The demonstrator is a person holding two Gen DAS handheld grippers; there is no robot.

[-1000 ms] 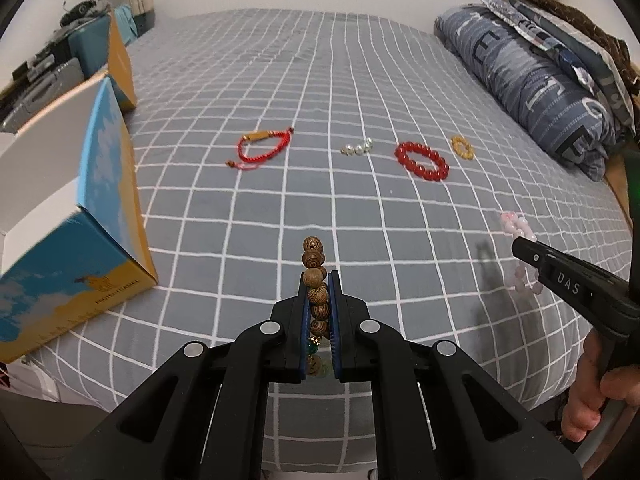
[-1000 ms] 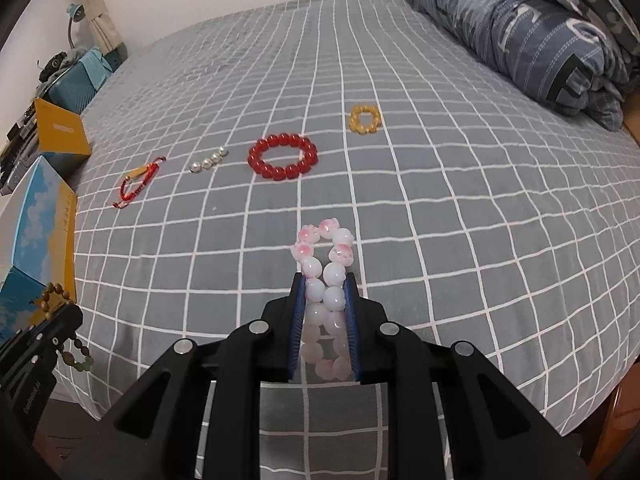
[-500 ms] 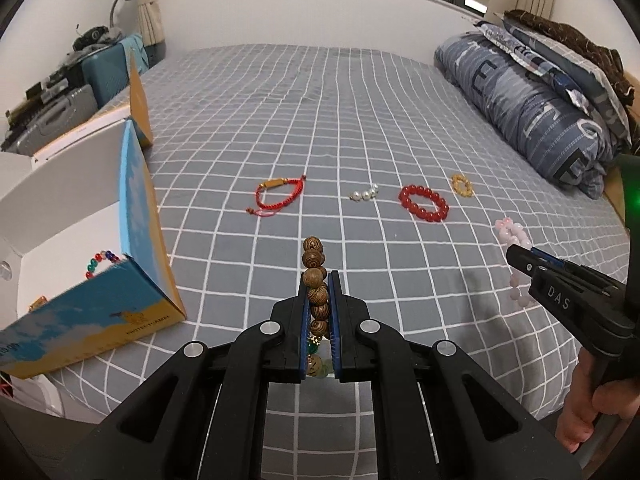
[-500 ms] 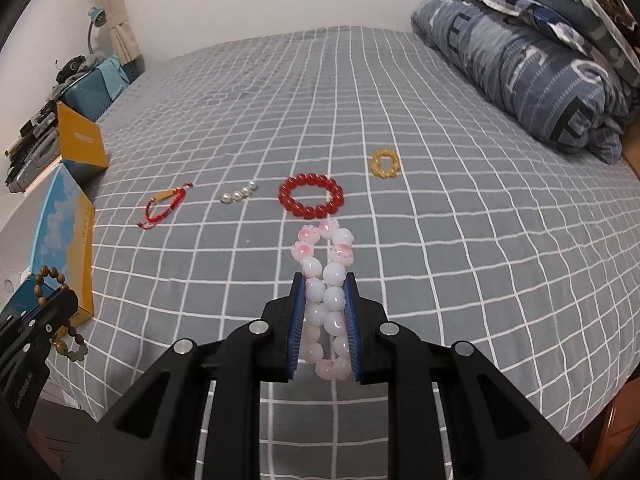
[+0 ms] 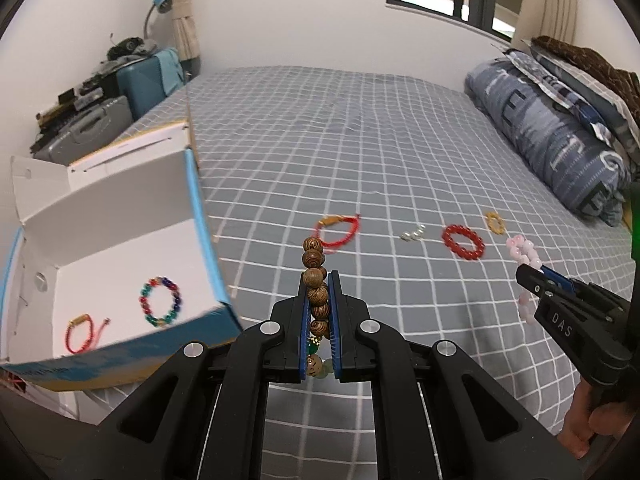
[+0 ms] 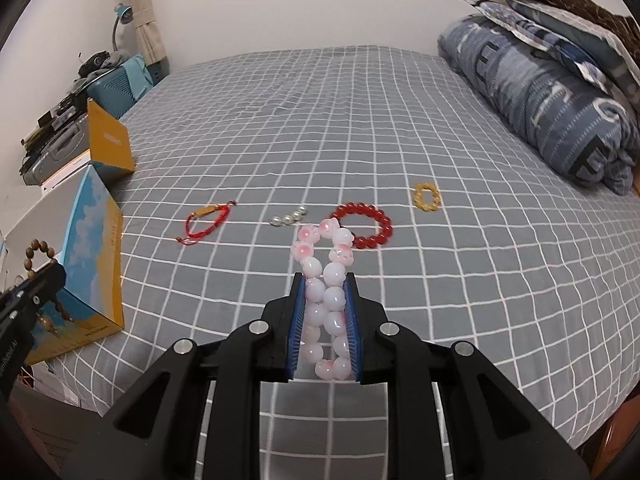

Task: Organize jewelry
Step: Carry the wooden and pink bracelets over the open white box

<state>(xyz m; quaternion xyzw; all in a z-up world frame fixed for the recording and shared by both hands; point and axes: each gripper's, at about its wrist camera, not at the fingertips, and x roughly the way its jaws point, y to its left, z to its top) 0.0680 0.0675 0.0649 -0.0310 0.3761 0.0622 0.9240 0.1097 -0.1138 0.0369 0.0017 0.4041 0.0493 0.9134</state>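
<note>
My left gripper is shut on a brown wooden bead bracelet, held above the bed's near edge, just right of the open blue box. Inside the box lie a multicoloured bead bracelet and a red cord bracelet. My right gripper is shut on a pink and white bead bracelet. On the bed lie a red cord bracelet, loose pearls, a red bead bracelet and a small gold bead ring.
The grey checked bedspread stretches ahead. A rolled blue quilt and pillows lie at the right. Suitcases and clutter stand beyond the box at the left. A hand holds the right gripper's handle.
Both grippers have risen and tilted up with their bracelets still held. The box's inside, with two bracelets in it, has come into the left wrist view.
</note>
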